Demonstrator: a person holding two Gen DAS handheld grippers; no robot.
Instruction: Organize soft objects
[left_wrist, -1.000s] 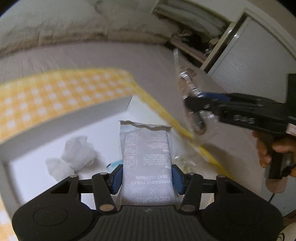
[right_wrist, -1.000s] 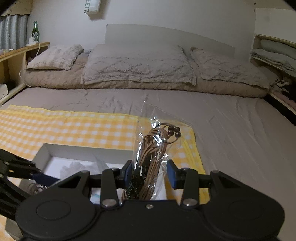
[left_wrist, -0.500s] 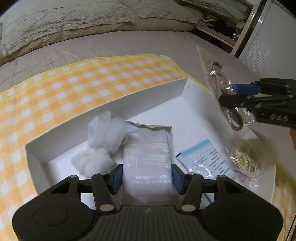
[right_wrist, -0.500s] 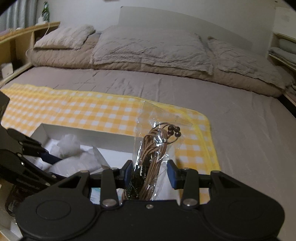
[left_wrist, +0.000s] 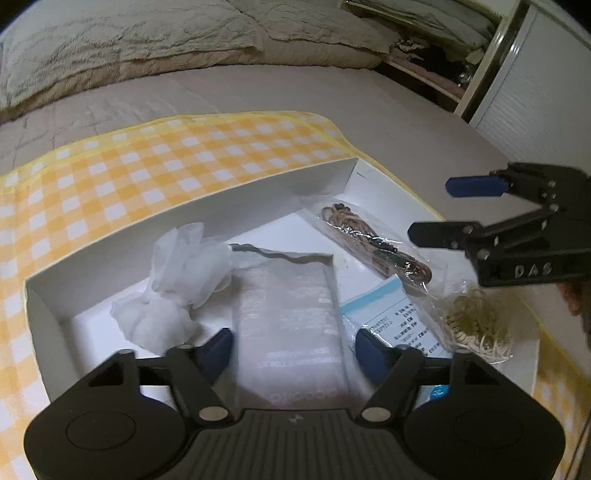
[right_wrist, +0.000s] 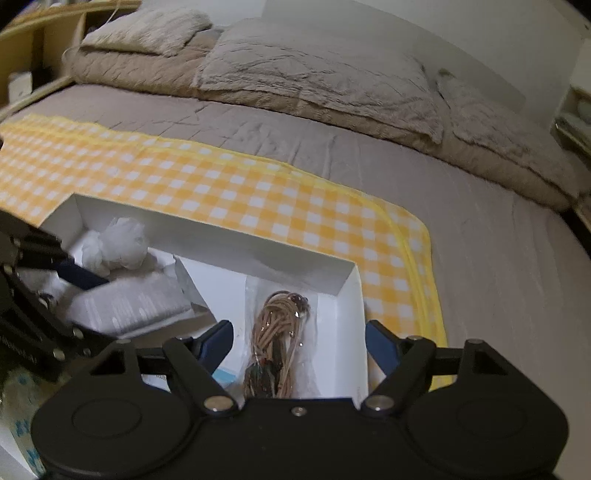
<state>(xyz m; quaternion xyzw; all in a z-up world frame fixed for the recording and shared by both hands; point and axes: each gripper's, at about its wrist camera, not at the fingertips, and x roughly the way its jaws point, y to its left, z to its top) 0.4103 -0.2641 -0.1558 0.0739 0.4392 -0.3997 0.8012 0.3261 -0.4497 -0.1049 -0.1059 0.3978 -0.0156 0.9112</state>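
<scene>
So we've got the grey packet (left_wrist: 291, 317) lying flat in the white box (left_wrist: 192, 225), centre of the left wrist frame, directly between the left gripper (left_wrist: 293, 349) fingers. Those fingers are spread wide and released, pads clear of the packet edges on both sides. Packet print is blurred, can't read it.

Left of the packet sits a white cotton wad (left_wrist: 177, 291), touching its upper left corner. Right of it, a blue-edged label sachet (left_wrist: 391, 314), partly under the right finger. Upper right of the box: the cord bag (left_wrist: 373, 247), clear plastic with coiled brown cord, lying diagonally on the box floor. Lower right: a clear bag of pale rubber bands (left_wrist: 472, 325) against the box rim.

Right gripper (left_wrist: 432, 210) shows at the right edge of the left wrist frame, above the cord bag, fingers apart, gripping nothing. In the right wrist frame we see the same cord bag (right_wrist: 277, 343) flat in the box corner between the open fingers (right_wrist: 218, 339), no contact.

Box rests on a yellow checked cloth (right_wrist: 229, 184) spread over a grey bed (right_wrist: 480, 236), pillows (right_wrist: 314, 70) across the top of the frame.
</scene>
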